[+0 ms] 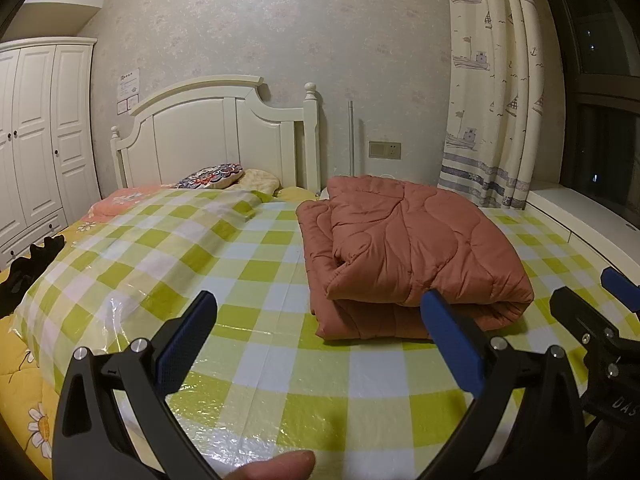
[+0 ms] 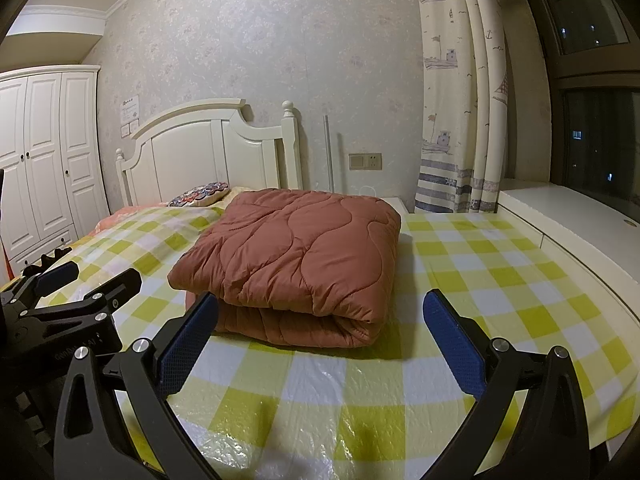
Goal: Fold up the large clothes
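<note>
A rust-brown quilted garment [image 1: 404,252] lies folded into a thick square on the green-and-white checked plastic sheet [image 1: 260,280] that covers the bed. It also shows in the right wrist view [image 2: 296,260]. My left gripper [image 1: 316,316] is open and empty, just in front of the fold and to its left. My right gripper [image 2: 320,316] is open and empty, just short of the fold's near edge. The right gripper also shows at the right edge of the left wrist view [image 1: 592,296]. The left gripper shows at the left of the right wrist view [image 2: 88,280].
A white headboard [image 1: 212,132] and patterned pillows [image 1: 212,176] stand at the far end. A white wardrobe [image 1: 36,140] is on the left. A black item [image 1: 28,268] lies at the bed's left edge. A curtain [image 1: 492,88] and a white window ledge [image 2: 560,208] are on the right.
</note>
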`<control>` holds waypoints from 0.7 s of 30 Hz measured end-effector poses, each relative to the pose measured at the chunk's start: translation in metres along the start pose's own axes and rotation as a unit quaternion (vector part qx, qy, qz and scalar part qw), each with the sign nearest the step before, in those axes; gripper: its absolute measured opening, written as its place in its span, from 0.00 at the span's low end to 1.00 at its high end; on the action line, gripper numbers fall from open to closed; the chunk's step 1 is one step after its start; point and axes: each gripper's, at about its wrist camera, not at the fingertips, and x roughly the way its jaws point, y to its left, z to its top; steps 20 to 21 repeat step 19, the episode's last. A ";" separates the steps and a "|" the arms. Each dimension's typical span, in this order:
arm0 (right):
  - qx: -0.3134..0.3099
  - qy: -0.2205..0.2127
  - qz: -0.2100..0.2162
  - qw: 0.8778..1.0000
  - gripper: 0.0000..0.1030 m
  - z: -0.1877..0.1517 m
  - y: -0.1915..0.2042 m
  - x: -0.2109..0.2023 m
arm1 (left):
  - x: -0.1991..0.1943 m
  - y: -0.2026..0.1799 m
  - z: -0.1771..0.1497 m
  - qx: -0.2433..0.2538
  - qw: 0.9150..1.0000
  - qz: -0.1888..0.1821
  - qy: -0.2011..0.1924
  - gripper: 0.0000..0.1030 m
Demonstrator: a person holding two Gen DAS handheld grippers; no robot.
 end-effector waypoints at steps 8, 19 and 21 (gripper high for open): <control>0.001 0.003 0.000 1.000 0.95 -0.005 0.002 0.001 | -0.001 0.000 0.000 0.002 1.000 -0.002 -0.013 0.98; -0.002 0.051 0.008 0.999 0.95 -0.003 -0.026 0.020 | 0.071 0.056 0.017 -0.017 0.996 -0.036 0.082 0.98; -0.002 0.051 0.008 0.999 0.95 -0.003 -0.026 0.020 | 0.071 0.056 0.017 -0.017 0.996 -0.036 0.082 0.98</control>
